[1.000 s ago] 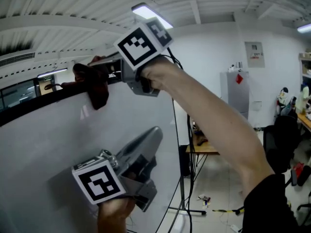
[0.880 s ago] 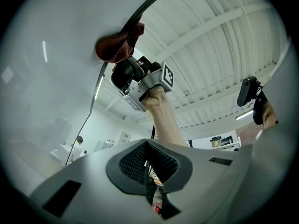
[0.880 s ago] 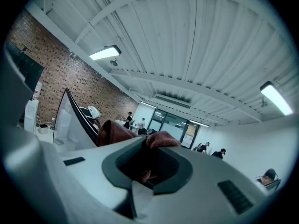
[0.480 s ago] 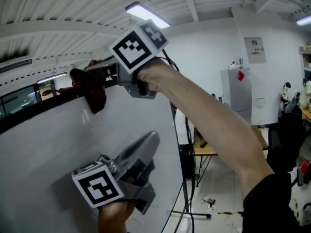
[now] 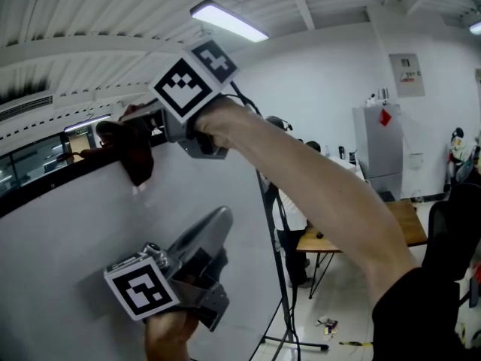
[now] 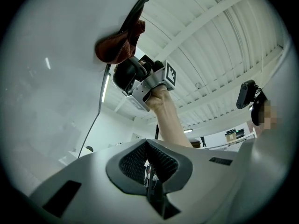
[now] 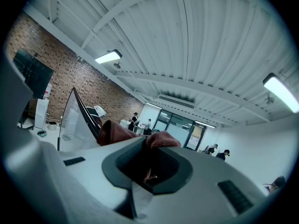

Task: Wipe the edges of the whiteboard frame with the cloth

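Observation:
The whiteboard fills the left of the head view, its dark top frame slanting up to the right. A dark red cloth drapes over that top edge, and my right gripper is shut on it, held high on an outstretched arm. In the right gripper view the cloth bunches between the jaws beside the frame. My left gripper is low against the board face, shut and empty. The left gripper view looks up past its jaws at the cloth and the right gripper.
The board's stand and cables drop at its right edge. Behind it are a wooden desk, a grey cabinet and small litter on the floor. A ceiling lamp hangs overhead. People stand far off.
My right gripper has carried the cloth leftward along the top frame edge. The left gripper has drifted slightly left and lower against the board.

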{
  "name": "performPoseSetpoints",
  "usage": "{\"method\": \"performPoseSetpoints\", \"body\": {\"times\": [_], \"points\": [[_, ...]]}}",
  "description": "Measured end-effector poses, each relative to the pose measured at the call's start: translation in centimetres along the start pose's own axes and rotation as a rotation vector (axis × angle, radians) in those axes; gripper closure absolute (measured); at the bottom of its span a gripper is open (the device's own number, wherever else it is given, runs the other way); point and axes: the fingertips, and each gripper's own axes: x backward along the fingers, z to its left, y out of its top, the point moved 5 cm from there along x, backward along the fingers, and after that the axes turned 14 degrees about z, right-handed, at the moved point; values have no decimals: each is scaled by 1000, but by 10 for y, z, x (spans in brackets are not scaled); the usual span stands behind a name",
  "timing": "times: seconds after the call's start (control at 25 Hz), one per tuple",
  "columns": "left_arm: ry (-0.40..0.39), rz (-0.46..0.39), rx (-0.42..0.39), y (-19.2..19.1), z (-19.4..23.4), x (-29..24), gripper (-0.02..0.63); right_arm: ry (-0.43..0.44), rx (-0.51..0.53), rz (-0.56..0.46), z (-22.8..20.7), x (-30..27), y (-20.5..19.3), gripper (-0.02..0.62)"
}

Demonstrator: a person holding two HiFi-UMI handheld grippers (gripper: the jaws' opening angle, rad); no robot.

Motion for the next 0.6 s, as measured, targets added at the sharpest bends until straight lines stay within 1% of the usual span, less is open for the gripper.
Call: {"method": "performPoseSetpoints", "body": {"times": [0.16,0.36,0.6], "points": [[55,0,-53,8,17,-31,619,33,6,6,-27,8,-11,548],[78,-17,-61,10,31,-45,618,62,15,15,-40,0,-16,548],[88,-47,-48,8,47,-48,620,68,17,19,-50,-9,-18,548]]}}
